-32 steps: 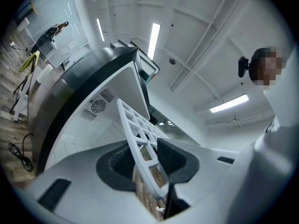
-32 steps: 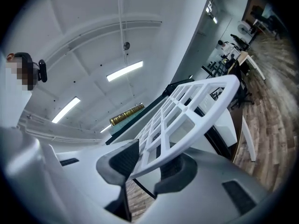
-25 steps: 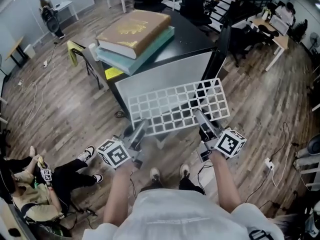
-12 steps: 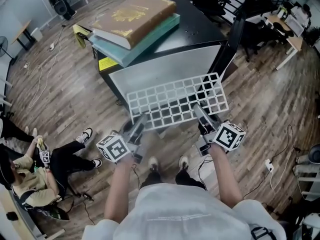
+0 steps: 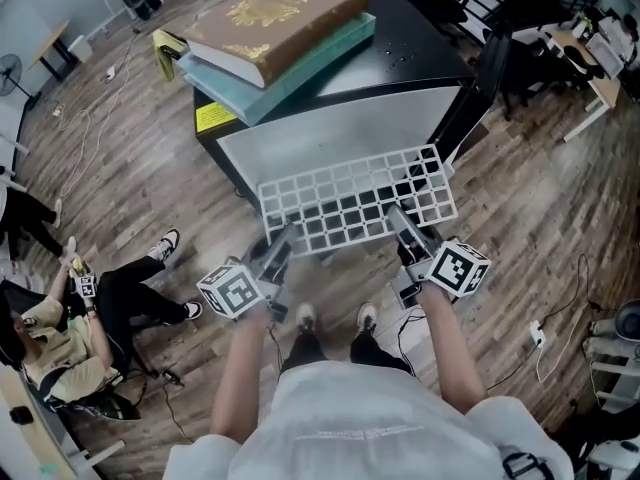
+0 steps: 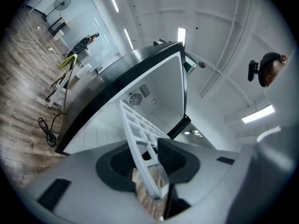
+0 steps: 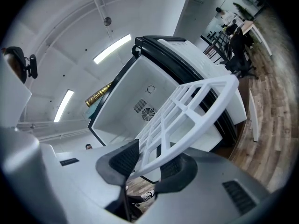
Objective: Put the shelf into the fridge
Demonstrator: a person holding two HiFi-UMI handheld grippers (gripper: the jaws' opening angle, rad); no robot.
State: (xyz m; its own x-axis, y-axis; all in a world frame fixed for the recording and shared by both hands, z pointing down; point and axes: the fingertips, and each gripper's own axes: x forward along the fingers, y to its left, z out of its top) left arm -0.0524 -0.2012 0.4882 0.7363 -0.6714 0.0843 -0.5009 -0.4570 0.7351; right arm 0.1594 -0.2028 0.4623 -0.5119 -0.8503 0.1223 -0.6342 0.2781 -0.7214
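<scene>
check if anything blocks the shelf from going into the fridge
Nothing visible does. The left gripper and right gripper clamp the shelf by its near edge before the open fridge. Its door is swung aside and the inside looks bare. The books lie on top, off the path.

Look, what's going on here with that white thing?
A person is holding a white plastic grid shelf by its near edge, with the left gripper and the right gripper each shut on it. The shelf is roughly level in front of a small black fridge, whose door is open. It is not yet seated inside. On top of the fridge lie two thick books, a brown one on a teal one.
</scene>
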